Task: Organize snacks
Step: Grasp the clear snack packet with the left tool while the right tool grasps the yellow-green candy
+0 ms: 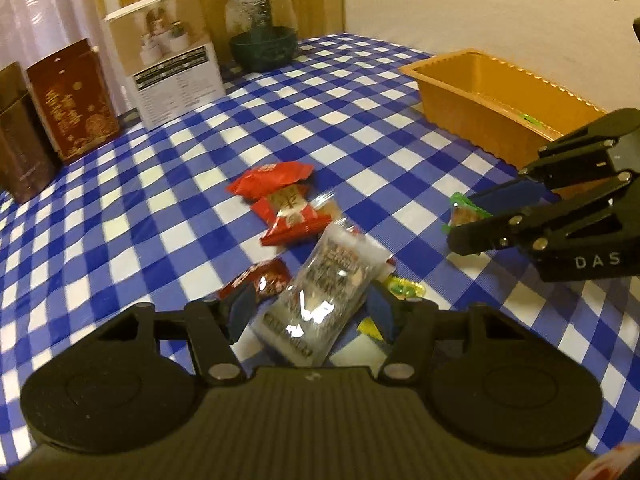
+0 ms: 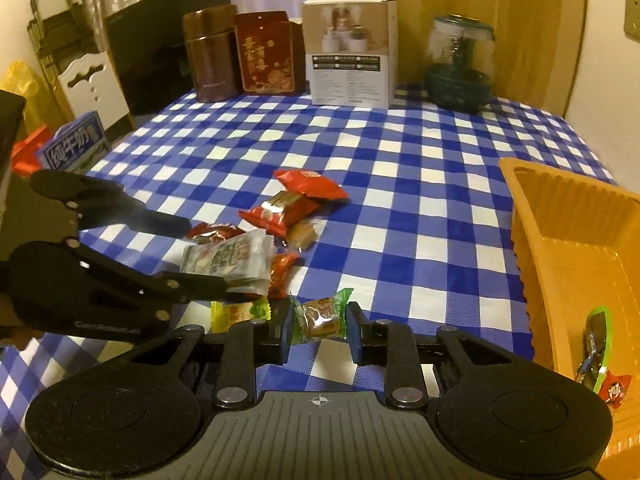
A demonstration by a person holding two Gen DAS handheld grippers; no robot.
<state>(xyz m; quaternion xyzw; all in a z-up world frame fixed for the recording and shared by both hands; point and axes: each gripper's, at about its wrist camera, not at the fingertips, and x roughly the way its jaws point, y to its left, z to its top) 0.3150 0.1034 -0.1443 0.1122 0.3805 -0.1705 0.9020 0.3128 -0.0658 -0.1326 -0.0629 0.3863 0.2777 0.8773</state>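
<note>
A pile of snack packets lies mid-table: two red packets (image 1: 276, 178), a small dark red one (image 1: 260, 280), a yellow-green one (image 1: 404, 288). My left gripper (image 1: 312, 312) is shut on a clear silver packet (image 1: 328, 280), also seen in the right wrist view (image 2: 228, 264). My right gripper (image 2: 318, 332) is shut on a green-wrapped snack (image 2: 320, 314), seen from the left wrist view too (image 1: 464, 214). An orange tray (image 1: 480, 100) stands at the right; in the right wrist view it (image 2: 560, 248) holds a green-edged packet (image 2: 598, 344) and a small red one.
At the back of the blue checked tablecloth (image 2: 400, 168) stand a brown tin (image 2: 210, 56), a red box (image 2: 266, 52), a white carton (image 2: 350, 52) and a glass jar (image 2: 460, 64). A blue milk carton (image 2: 76, 144) sits off the left edge.
</note>
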